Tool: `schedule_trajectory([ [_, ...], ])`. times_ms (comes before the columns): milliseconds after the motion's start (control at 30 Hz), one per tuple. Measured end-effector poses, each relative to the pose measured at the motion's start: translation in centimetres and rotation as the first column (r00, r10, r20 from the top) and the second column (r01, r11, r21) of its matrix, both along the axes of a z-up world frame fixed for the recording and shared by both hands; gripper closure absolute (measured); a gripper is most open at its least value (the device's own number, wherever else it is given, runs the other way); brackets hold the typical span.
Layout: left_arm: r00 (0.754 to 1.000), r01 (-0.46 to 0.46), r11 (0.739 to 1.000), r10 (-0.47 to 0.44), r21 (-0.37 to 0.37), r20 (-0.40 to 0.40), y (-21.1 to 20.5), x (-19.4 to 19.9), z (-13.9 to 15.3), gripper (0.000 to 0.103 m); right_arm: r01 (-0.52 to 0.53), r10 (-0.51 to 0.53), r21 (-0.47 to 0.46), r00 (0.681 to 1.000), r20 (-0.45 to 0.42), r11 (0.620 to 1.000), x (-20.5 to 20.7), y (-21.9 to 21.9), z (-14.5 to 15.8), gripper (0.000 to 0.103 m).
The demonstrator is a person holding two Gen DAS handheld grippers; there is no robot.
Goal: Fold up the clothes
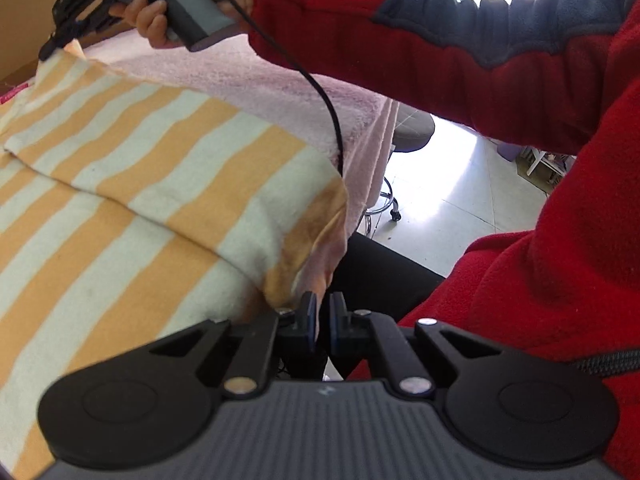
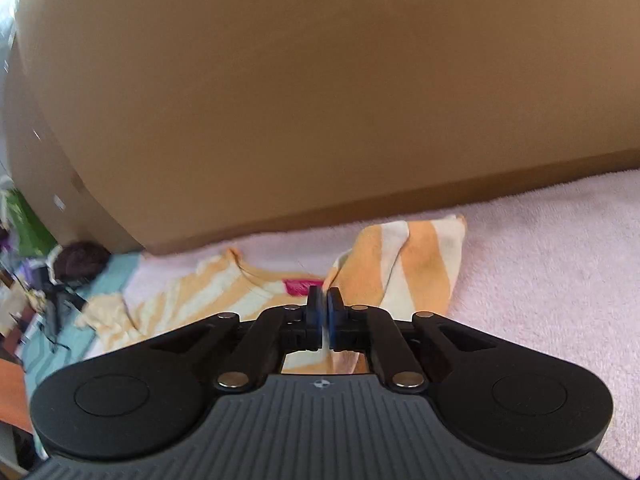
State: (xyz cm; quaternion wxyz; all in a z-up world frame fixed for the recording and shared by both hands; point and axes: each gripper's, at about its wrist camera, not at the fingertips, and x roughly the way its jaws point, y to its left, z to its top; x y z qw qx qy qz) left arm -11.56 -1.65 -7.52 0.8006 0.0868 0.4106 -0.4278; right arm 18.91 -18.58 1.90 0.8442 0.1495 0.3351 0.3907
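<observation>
Both tongs, left [image 1: 323, 312] and right [image 2: 323, 304], pinching shirt [image 1: 132, 168] edges; carry toward 12 o'clock, level, taut, corners matched.

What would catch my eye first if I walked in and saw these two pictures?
Probably the orange-and-cream striped garment, spread over a fluffy pink towel-like cover and partly folded. Next, the person's bright red fleece sleeve crossing the top of the left view, the hand gripping a black tool. In the right view, the right gripper pinches striped fabric before a big tan cardboard wall.
</observation>
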Motion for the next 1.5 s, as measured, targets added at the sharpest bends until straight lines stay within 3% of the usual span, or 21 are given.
schedule_trajectory([
  [33,1.000,-0.001,1.000,0.001,0.003,-0.001,0.0,0.2,0.0,0.100,0.037,-0.037,0.048,0.999,-0.006,0.998,0.0,-0.8,0.1,0.099],
  [67,1.000,0.001,1.000,-0.001,0.008,-0.003,0.3,0.5,0.0,0.100,0.088,-0.088,0.037,0.996,-0.010,0.995,0.1,-1.3,-0.1,0.098],
  [167,1.000,0.021,0.999,-0.021,0.033,-0.002,0.0,0.8,-0.1,0.100,0.148,-0.151,-0.091,0.988,-0.023,0.985,0.6,-1.8,-1.5,0.086],
  [200,1.000,0.027,0.999,-0.027,0.046,0.000,-0.1,0.8,0.0,0.100,0.151,-0.156,-0.082,0.986,-0.063,0.985,0.6,-2.4,-2.1,0.082],
  [233,1.000,0.030,0.998,-0.030,0.054,0.003,-0.1,0.7,0.1,0.100,0.147,-0.150,-0.046,0.984,-0.093,0.988,0.3,-3.1,-2.2,0.082],
  [333,0.999,0.025,0.998,-0.027,0.054,0.026,0.4,0.4,1.0,0.099,0.026,-0.011,0.101,0.989,-0.146,0.995,-1.0,-4.6,-2.0,0.066],
  [367,0.999,0.022,0.999,-0.023,0.049,0.036,0.7,0.3,1.5,0.099,0.000,0.017,0.108,0.988,-0.155,0.994,-1.4,-4.6,-1.9,0.063],
  [467,0.998,0.011,0.999,-0.013,0.035,0.066,1.5,0.0,2.8,0.099,-0.059,0.067,0.057,0.988,-0.138,0.997,-2.6,-3.5,-2.2,0.064],
  [533,0.996,0.003,1.000,-0.006,0.026,0.086,2.0,-0.2,3.7,0.094,-0.038,0.037,-0.007,0.994,-0.107,0.999,-2.8,-2.7,-2.8,0.065],
  [567,0.995,0.000,1.000,-0.002,0.021,0.096,2.3,-0.3,4.1,0.092,-0.020,0.019,-0.016,0.996,-0.091,1.000,-2.8,-2.5,-2.9,0.070],
  [700,0.988,-0.043,0.999,0.040,0.012,0.146,2.0,0.0,5.4,0.086,0.001,0.000,0.020,0.998,-0.056,1.000,-2.2,-1.8,-2.3,0.069],
  [800,0.975,-0.109,0.994,0.107,0.001,0.194,0.5,1.1,6.0,0.068,0.033,-0.034,-0.023,0.998,-0.047,0.999,-0.8,-0.2,-2.2,0.067],
  [900,0.954,-0.178,0.984,0.174,-0.006,0.245,-0.2,2.5,6.7,0.057,0.018,-0.022,-0.049,0.996,-0.086,0.999,0.8,0.8,-2.8,0.066],
  [933,0.947,-0.207,0.978,0.204,-0.016,0.247,-0.2,2.8,6.8,0.053,0.014,-0.020,-0.057,0.995,-0.101,0.998,1.3,1.0,-2.9,0.073],
  [1000,0.936,-0.263,0.964,0.264,-0.039,0.234,0.5,3.7,6.9,0.052,0.038,-0.045,-0.067,0.993,-0.109,0.997,1.8,0.9,-2.6,0.098],
  [1167,0.919,-0.353,0.927,0.369,-0.125,0.139,2.7,4.5,6.3,0.051,0.021,-0.005,0.160,0.995,-0.096,0.987,1.0,-2.0,-2.1,0.100],
  [1200,0.918,-0.356,0.926,0.371,-0.123,0.138,2.6,4.1,6.2,0.051,0.023,-0.006,0.159,0.994,-0.106,0.987,1.1,-2.2,-2.3,0.100],
  [1300,0.925,-0.337,0.934,0.352,-0.122,0.141,2.1,3.0,5.9,0.043,0.116,-0.120,-0.053,0.989,-0.091,0.992,1.4,-1.6,-3.2,0.101],
  [1433,0.937,-0.306,0.946,0.319,-0.108,0.140,0.5,2.6,5.2,0.040,0.177,-0.171,0.065,0.981,-0.089,0.982,0.8,-3.3,-3.4,0.101],
  [1500,0.942,-0.291,0.952,0.303,-0.099,0.142,0.0,2.4,4.8,0.040,0.198,-0.196,0.034,0.979,-0.060,0.980,0.7,-2.8,-3.1,0.101],
])
